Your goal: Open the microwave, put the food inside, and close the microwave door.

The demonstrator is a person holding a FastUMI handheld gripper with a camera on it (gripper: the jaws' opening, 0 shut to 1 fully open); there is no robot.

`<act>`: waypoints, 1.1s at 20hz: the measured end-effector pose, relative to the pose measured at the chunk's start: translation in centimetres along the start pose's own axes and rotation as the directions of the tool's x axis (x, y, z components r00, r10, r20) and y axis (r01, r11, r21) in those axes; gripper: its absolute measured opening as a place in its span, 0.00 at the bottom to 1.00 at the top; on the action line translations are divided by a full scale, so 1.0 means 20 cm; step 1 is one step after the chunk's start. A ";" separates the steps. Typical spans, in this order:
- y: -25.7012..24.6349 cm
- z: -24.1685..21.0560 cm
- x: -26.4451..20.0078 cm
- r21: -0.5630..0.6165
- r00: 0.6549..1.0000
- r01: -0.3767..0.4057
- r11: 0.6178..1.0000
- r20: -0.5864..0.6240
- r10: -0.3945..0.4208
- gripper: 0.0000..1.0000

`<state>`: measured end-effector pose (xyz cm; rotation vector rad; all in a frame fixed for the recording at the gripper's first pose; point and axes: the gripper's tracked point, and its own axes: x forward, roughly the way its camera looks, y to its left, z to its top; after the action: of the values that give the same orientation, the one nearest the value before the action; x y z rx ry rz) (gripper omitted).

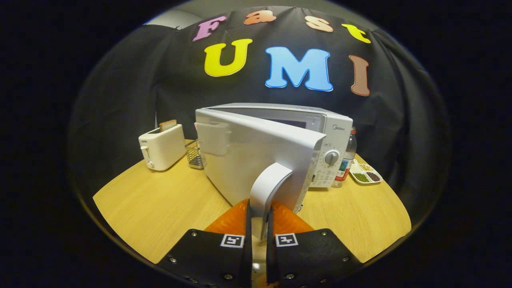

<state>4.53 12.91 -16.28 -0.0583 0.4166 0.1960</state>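
Observation:
A white microwave point(320, 132) stands on the wooden table point(160, 200), its door point(248, 156) swung partly open toward me. The door's curved white handle point(268, 188) runs down between my fingers, and my gripper point(259, 218) is shut on it, with both fingers pressing its sides. The control panel with a round knob point(331, 157) shows on the microwave's right side. The inside of the microwave is hidden behind the door. I see no food item near the fingers.
A white toaster point(162, 150) with a slice of bread in it stands to the left, beside a small wire basket point(195, 154). Right of the microwave are a bottle point(347, 160) and a divided white dish point(366, 174) of beans.

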 end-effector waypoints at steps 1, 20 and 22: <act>0.06 -0.01 -0.03 -0.015 1.000 -0.014 1.000 -0.003 0.014 0.17; 0.78 -0.07 -0.21 -0.105 0.998 -0.057 0.993 -0.036 0.054 0.30; 0.86 -0.07 -0.25 -0.104 0.997 -0.077 0.992 -0.032 0.074 0.42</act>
<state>-3.99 28.64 -15.87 -0.1495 0.4366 0.2920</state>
